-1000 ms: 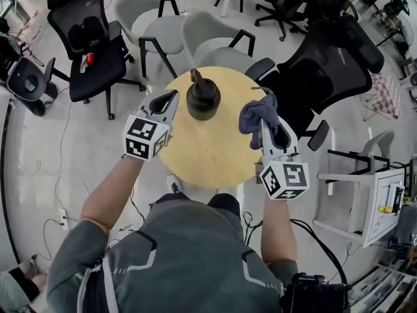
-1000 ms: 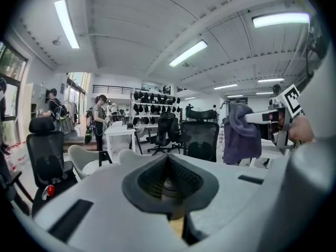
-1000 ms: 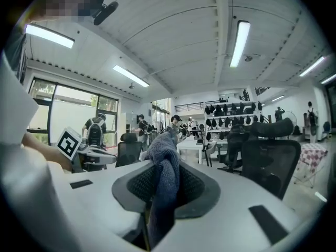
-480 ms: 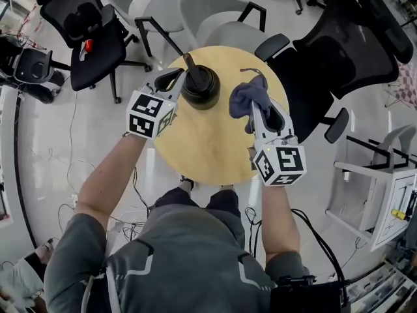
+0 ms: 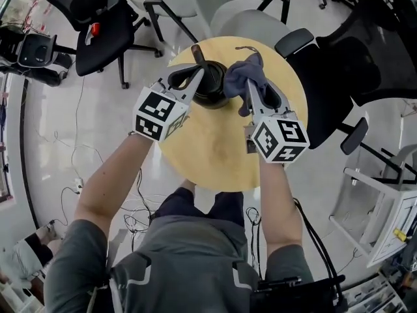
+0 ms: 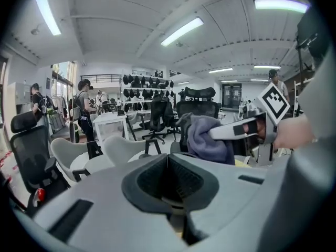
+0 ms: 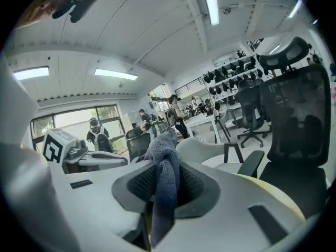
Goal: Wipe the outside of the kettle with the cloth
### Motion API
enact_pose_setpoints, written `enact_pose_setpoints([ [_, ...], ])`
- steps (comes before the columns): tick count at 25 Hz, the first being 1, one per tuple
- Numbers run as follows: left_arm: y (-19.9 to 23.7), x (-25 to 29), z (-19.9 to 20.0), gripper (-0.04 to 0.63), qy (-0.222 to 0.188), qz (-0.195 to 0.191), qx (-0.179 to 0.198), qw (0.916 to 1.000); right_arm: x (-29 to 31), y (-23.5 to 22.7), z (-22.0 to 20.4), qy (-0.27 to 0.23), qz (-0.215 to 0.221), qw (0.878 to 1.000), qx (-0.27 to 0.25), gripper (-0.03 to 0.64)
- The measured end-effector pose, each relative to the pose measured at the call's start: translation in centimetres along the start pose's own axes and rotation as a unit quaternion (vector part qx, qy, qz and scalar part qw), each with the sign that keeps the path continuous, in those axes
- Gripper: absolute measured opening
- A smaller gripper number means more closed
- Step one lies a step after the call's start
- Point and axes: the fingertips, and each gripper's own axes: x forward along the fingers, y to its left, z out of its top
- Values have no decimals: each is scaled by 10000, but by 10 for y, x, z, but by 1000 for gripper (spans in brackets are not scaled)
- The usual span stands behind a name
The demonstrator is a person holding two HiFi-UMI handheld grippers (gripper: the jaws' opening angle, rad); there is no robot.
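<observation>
A round, pale yellow counter [image 5: 215, 155] stands on a light grey floor [image 5: 85, 129]. A single black kettle [image 5: 214, 91] stands upright on the counter's far part, near the far edge.

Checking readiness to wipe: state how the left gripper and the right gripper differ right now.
The right gripper is shut on the cloth; the left gripper is shut on nothing. The left gripper sits at the kettle's left, the right gripper at its right, with the cloth bunched beside the kettle. Both reach over the round table.
</observation>
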Motion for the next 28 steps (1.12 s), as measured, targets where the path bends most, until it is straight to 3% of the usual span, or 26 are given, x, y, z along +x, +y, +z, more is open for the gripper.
enact_pose_setpoints([
  [6,1,3,1,9,-56,-4,117,9999,45,-17,-8,214,151,9994,211,94],
  [9,3,2,1,9,-1,-103,-3,9999,67,-19,-12,307,245,9989,273,94],
  [14,2,3,0,9,11,-116,-39,9999,97,-16,-25,647,641,9956,229,95],
  [23,6,1,1,9,-97,-69,-306,9995,122,-10,-42,1067,942,9898,50,95],
  [28,8,0,1,9,-53,-75,-178,9998,122,-7,-45,1184,1097,9867,200,94],
])
